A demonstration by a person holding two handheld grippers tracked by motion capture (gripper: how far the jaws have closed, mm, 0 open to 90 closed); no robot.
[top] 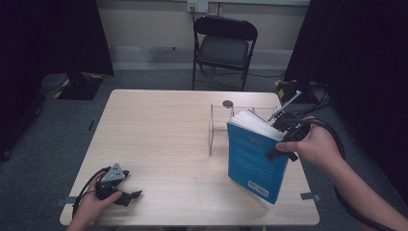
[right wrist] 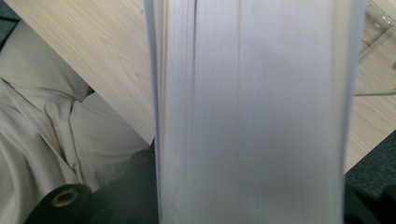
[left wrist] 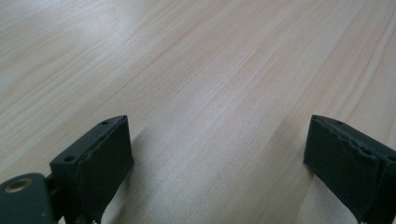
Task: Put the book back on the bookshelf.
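At right of the high view, we have our right gripper [top: 284,139] pinching the blue book [top: 255,161] by its page edge, lifted and tilted over the counter [top: 159,139] beside the clear rack [top: 216,125]; slotting it in remains. Lower left, left gripper [top: 126,195] rests with fingers spread, empty.

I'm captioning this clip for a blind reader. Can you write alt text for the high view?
The right tool grips a thick blue book by its page edge, holding it tilted above the right side of a pale wooden table, in front of a clear plastic rack. The left tool, open and empty, rests at the near left corner.
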